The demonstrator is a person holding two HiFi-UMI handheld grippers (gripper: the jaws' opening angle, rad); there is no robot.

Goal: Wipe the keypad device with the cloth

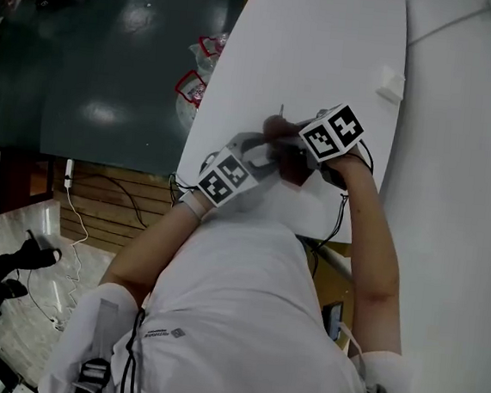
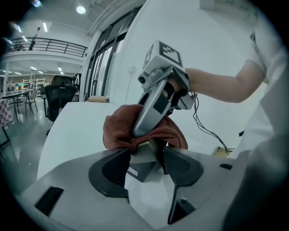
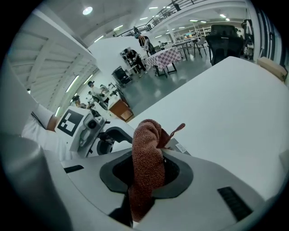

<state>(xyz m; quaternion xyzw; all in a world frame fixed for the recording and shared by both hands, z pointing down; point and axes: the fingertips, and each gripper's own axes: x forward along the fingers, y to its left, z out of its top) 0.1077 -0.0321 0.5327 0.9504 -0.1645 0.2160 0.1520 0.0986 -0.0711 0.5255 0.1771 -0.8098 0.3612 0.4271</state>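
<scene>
Rust-brown cloth [image 3: 146, 158] fills our right gripper [image 3: 146, 173]. Its jaws are pinched tight on a bunched fold, and the loose end hangs below them. Our left gripper [image 2: 144, 164] has its jaws drawn in narrow on the grey keypad device [image 2: 143, 159], gripping it by its two sides. We hold it over the near edge of the white table [image 1: 311, 51], close in front of our chest. We cannot tell whether it rests on the table or hangs just above it.

In the left gripper view the cloth lies draped over the far end of the device. The right gripper presses down into it, so cloth and device are touching. We judge the wiping to be under way, not finished: only that end is covered, while the near face with its small label shows bare. We cannot tell which face carries the keys, nor how much is already clean. What seems left is to draw the cloth across the uncovered faces and then set both things down.
</scene>
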